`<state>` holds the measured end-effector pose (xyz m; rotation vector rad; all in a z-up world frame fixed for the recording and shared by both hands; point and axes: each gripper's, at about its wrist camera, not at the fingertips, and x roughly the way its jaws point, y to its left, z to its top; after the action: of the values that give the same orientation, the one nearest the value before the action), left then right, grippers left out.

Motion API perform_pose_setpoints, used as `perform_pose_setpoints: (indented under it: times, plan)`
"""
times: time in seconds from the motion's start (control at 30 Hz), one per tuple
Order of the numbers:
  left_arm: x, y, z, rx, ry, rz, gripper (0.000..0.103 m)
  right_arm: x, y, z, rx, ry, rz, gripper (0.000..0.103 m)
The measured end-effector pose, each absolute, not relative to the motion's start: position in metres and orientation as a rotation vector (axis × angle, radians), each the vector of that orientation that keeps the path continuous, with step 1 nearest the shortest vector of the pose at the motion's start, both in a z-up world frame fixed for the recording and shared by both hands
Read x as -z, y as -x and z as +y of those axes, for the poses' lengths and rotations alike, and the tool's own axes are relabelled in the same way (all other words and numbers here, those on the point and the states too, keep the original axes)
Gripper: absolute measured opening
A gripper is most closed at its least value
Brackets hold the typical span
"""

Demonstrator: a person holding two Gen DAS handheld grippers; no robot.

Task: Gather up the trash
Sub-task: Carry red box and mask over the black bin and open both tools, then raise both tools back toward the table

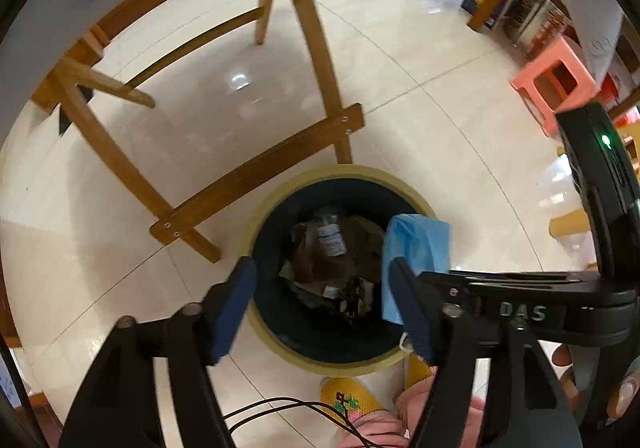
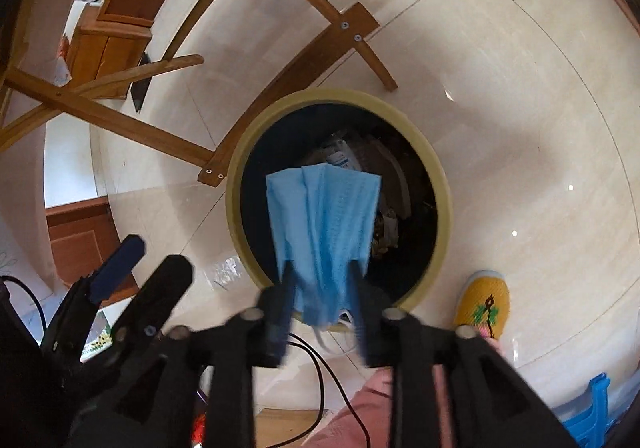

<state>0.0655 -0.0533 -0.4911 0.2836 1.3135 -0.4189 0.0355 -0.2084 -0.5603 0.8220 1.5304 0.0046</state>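
Both grippers point down over the bin (image 2: 442,184) on the floor. Right gripper (image 2: 320,308) stands partly open, the blue mask (image 2: 324,216) hanging between its fingers above the bin's mouth. Left gripper (image 1: 324,308) gapes wide, empty. Bottle (image 1: 331,236) lies inside.

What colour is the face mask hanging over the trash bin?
Light blue. The face mask shows best in the right wrist view, above the bin.

Black two-finger left gripper (image 1: 324,308) with dark blue pads (image 1: 236,300), silver pivot pins, raised "DAS" lettering, green indicator light, thin black cable (image 2: 320,376), yellow knitted slipper (image 2: 482,304), seemingly pink trousers (image 1: 384,424)
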Motion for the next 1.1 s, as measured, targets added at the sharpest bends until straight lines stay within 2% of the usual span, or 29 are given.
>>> perform_pose_setpoints:
  times: [0.1, 0.33, 0.57, 0.73, 1.1]
  plan:
    - [0.483, -0.066, -0.045, 0.400, -0.272, 1.291, 0.081, 0.553, -0.035, -0.208, -0.016, -0.826, 1.511, 0.042]
    - [0.458, -0.056, -0.039, 0.402, -0.291, 1.262, 0.085, 0.521, -0.034, -0.208, -0.021, -0.832, 1.473, 0.042]
    - [0.396, -0.035, -0.035, 0.412, -0.285, 1.239, 0.085, 0.467, -0.020, -0.213, -0.028, -0.823, 1.456, 0.042]
    - [0.342, -0.025, -0.028, 0.411, -0.271, 1.212, 0.085, 0.411, -0.009, -0.217, -0.047, -0.800, 1.445, 0.042]
    - [0.179, -0.019, -0.014, 0.390, -0.177, 1.083, 0.085, 0.260, -0.010, -0.211, -0.182, -0.682, 1.355, 0.042]
